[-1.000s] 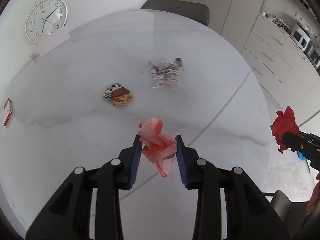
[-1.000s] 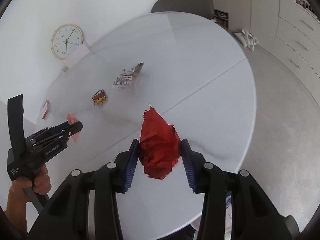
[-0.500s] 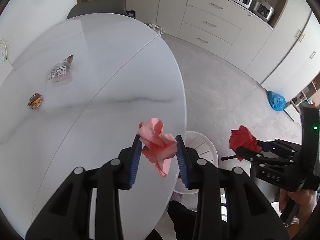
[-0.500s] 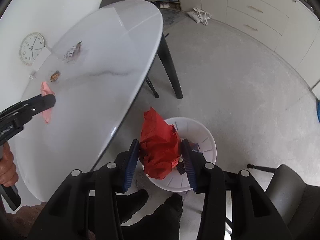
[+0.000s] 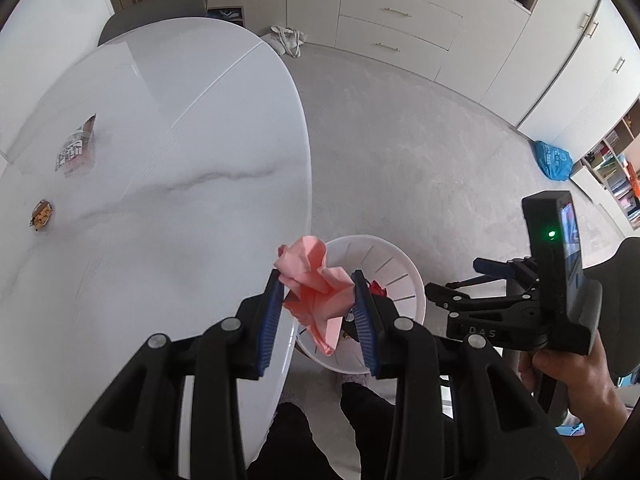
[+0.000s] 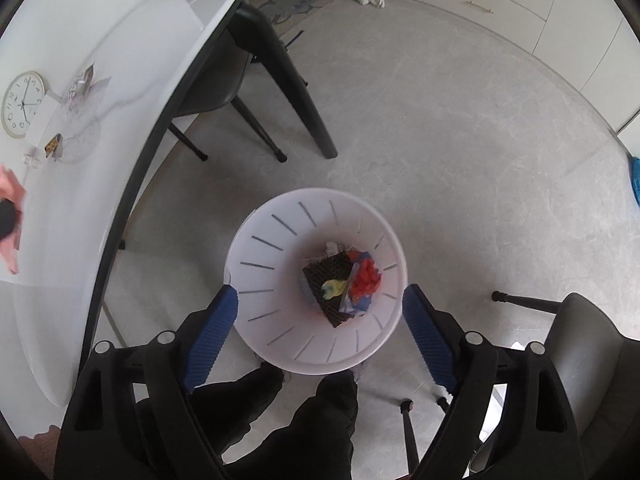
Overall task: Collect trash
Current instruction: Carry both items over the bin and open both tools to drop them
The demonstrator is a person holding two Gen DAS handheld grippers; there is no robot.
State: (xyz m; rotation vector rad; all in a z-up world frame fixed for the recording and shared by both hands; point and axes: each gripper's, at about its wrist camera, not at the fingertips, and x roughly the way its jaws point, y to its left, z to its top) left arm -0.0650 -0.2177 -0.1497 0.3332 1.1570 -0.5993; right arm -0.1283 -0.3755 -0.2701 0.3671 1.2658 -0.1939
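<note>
My left gripper [image 5: 318,300] is shut on a crumpled pink paper [image 5: 314,292], held over the table edge beside the white bin [image 5: 404,276]. My right gripper [image 6: 318,322] hangs straight above that white bin [image 6: 276,248], its jaws opening wide with nothing between them. The red crumpled paper [image 6: 365,278] lies inside the bin on other trash. From the left wrist view the right gripper [image 5: 464,282] shows at the right, held by a hand [image 5: 572,376]. A striped wrapper [image 5: 74,148] and a small brown snack wrapper [image 5: 41,216] lie on the white table [image 5: 180,160].
Dark table legs [image 6: 296,92] and a grey chair [image 6: 596,364] stand near the bin. The person's dark feet [image 6: 288,412] are below it. A blue bag [image 5: 554,158] lies on the floor by the cabinets. A round clock [image 6: 22,104] leans at the table's far side.
Both grippers swung from over the table to the bin on the floor. The right gripper opened and the red paper dropped into the bin. The left keeps hold of the pink paper.
</note>
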